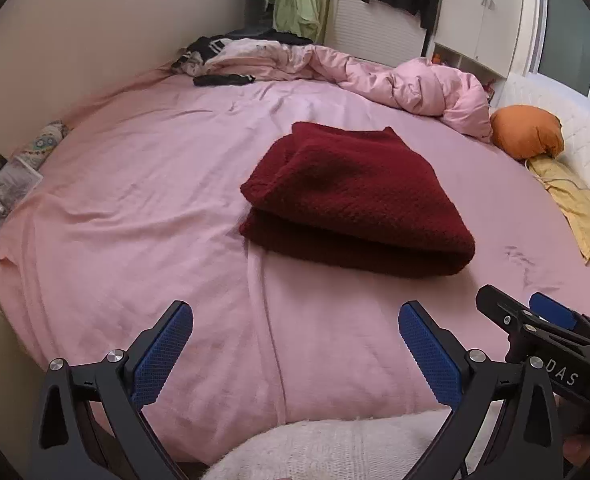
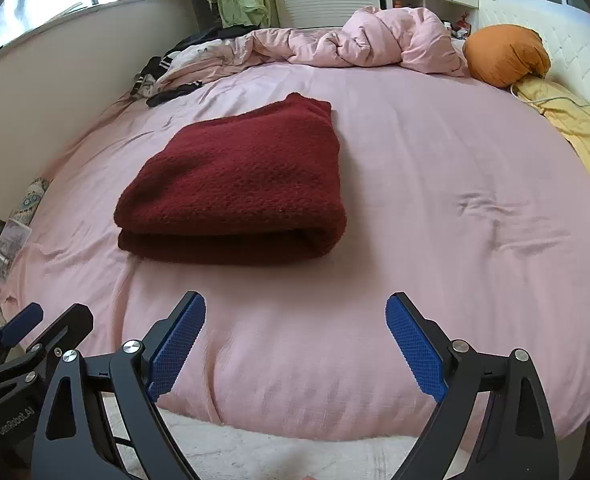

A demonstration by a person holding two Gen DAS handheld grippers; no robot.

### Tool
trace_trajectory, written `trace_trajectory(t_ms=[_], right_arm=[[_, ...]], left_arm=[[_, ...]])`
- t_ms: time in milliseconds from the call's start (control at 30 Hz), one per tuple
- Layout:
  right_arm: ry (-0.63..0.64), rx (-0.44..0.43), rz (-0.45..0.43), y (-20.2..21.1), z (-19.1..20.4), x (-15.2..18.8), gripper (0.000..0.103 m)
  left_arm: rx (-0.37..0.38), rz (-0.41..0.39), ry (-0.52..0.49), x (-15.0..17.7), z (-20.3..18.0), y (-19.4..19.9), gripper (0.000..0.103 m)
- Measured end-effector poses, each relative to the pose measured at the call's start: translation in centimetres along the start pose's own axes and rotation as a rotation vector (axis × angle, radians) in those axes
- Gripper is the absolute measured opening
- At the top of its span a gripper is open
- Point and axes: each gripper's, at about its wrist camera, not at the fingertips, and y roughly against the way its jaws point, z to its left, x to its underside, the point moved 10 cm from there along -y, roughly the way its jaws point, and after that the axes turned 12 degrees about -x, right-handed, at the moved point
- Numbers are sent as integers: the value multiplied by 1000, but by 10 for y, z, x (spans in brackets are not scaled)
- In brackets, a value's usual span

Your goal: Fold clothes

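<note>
A dark red knitted garment (image 1: 355,200) lies folded into a thick rectangle on the pink bed sheet (image 1: 155,200); it also shows in the right wrist view (image 2: 239,184). My left gripper (image 1: 295,320) is open and empty, held over the sheet near the bed's front edge, short of the garment. My right gripper (image 2: 295,312) is open and empty, beside the left one and just in front of the garment. The right gripper shows at the lower right of the left wrist view (image 1: 527,308); the left gripper shows at the lower left of the right wrist view (image 2: 51,320).
A crumpled pink duvet (image 2: 375,36) and dark clothes (image 2: 167,68) lie at the far end of the bed. An orange cushion (image 2: 503,54) and a yellow cloth (image 2: 575,128) lie at the right. A wall (image 1: 75,60) runs along the left. A white fluffy rug (image 1: 335,448) lies below the grippers.
</note>
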Motion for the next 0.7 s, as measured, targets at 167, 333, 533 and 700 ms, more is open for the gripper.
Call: trace_trajectory(t_ms=[167, 333, 533, 700], right_arm=[[12, -6, -3, 1, 3, 0, 92], [9, -14, -5, 2, 2, 0, 92], [3, -20, -8, 2, 2, 0, 92], [2, -20, -8, 2, 2, 0, 92]], left_arm=[[-50, -1, -17, 1, 0, 1, 103], [-104, -4, -25, 2, 3, 2, 103], [-128, -21, -23, 2, 5, 6, 103], [-160, -39, -40, 1, 4, 10, 103]])
